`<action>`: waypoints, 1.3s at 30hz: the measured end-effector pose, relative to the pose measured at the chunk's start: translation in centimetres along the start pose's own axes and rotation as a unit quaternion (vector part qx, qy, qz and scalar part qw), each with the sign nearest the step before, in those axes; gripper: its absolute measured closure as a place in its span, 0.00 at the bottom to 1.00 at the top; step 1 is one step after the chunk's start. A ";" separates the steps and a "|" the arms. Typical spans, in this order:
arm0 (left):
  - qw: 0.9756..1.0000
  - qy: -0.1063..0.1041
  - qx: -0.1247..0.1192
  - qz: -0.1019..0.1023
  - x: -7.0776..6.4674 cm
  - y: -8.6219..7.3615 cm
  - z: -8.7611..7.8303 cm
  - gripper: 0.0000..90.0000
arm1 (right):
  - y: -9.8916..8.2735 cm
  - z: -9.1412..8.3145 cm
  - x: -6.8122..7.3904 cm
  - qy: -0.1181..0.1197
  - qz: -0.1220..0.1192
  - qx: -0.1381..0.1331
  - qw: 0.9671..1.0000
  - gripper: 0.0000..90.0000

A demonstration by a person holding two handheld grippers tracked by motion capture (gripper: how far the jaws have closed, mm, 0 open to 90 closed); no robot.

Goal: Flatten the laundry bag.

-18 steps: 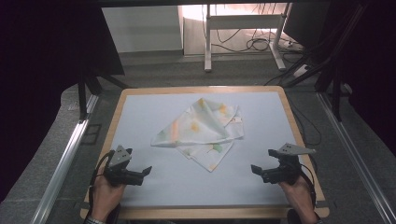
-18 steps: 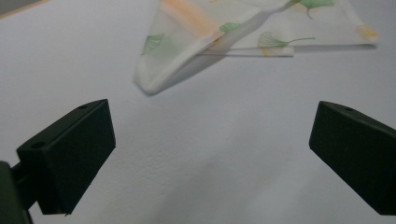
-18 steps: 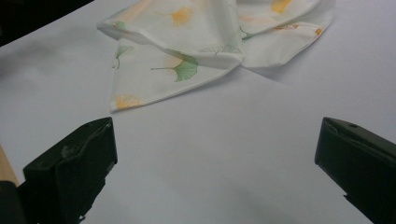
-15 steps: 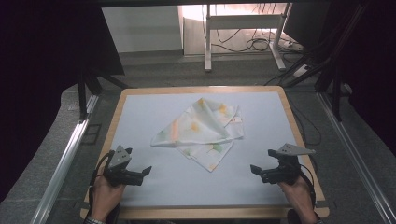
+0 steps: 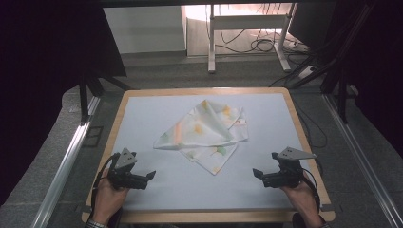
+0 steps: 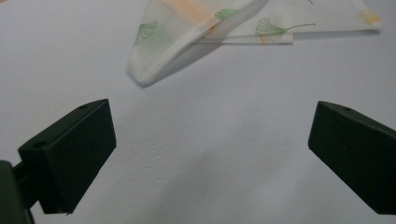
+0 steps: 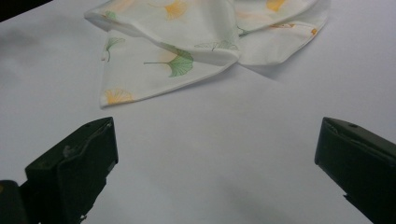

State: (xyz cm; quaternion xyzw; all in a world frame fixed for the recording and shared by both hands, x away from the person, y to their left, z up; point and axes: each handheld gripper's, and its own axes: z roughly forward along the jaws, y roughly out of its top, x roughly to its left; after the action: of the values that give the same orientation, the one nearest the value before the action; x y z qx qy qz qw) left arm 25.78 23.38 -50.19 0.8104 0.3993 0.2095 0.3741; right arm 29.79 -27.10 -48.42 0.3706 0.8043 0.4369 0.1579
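While both hands sit low near the person's edge of the table (image 5: 142, 102), the cloth (image 5: 204, 135) lies loosely folded approx. mid-table, a bit toward the far side, w/ nothing touching it. It's white w/ orange, yellow & green leaf prints; layers overlap unevenly, one pointed corner aims toward the near edge, another toward the left. Left gripper (image 5: 151, 175) is at the near-left part of the white surface, jaws spread wide & empty, pointing roughly rightward across the table; grey three-cornered plate on top, cable trailing by the left hand (image 5: 108, 202). Its own view has the left gripper (image 6: 210, 154) jaws wide apart over bare white surface, the cloth (image 6: 196, 28) well ahead, its pale left corner nearest, not between the jaws. Right gripper (image 5: 256, 173) is at the near-right, jaws also wide & empty, pointing leftward, held by the right hand (image 5: 302, 199) close to the wooden rim. From the right gripper view, the right gripper (image 7: 217, 154) jaws bracket bare surface; cloth (image 7: 196, 42) lies ahead, apart from them, a green leaf print & a yellow one on the nearest flap. Both tools are well apart from the cloth & from each other.
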 end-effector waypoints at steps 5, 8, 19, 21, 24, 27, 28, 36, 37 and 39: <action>1.000 0.005 0.009 0.004 -0.1 0.1 0.0 0.01 | 0.0 0.1 0.0 -0.002 -0.003 0.006 1.000 0.00; 1.000 0.005 0.014 0.007 -0.2 0.2 0.1 0.00 | 0.0 0.0 0.1 -0.001 -0.006 0.010 1.000 0.00; 0.999 0.000 0.026 0.036 -1.1 0.9 0.4 0.00 | 0.1 -0.1 -0.1 -0.001 -0.011 0.012 1.000 0.00; 0.999 -0.014 0.018 0.037 -1.2 1.2 0.5 0.00 | 0.1 -0.1 -0.2 0.000 -0.012 0.013 1.000 0.00; 0.999 -0.024 0.006 0.023 -1.1 1.4 0.6 0.01 | 0.1 -0.1 -0.1 -0.003 -0.015 0.012 1.000 0.00; 0.999 -0.029 0.002 0.024 -1.3 1.9 1.1 0.03 | 0.1 -0.2 0.0 -0.007 -0.024 0.004 1.000 0.00; 0.999 -0.030 0.004 0.027 -1.4 2.1 1.4 0.03 | 0.1 -0.2 -0.1 -0.007 -0.025 0.003 1.000 0.00; 0.998 -0.037 0.006 0.048 -2.2 3.1 2.9 0.08 | 0.0 0.0 -0.4 -0.004 -0.016 0.009 1.000 0.00; 0.998 -0.039 0.005 0.051 -2.3 3.3 3.1 0.09 | 0.0 0.0 -0.5 -0.003 -0.014 0.008 1.000 0.00; 0.998 -0.048 0.000 0.051 -2.5 3.6 3.6 0.11 | 0.0 0.1 -0.6 -0.004 -0.012 0.012 1.000 0.00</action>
State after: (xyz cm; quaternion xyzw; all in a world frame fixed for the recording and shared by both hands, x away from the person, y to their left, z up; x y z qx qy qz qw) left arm 28.35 18.41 -49.77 0.8391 0.3386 0.1890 0.3814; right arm 30.22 -27.47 -48.51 0.3644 0.8133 0.4238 0.1617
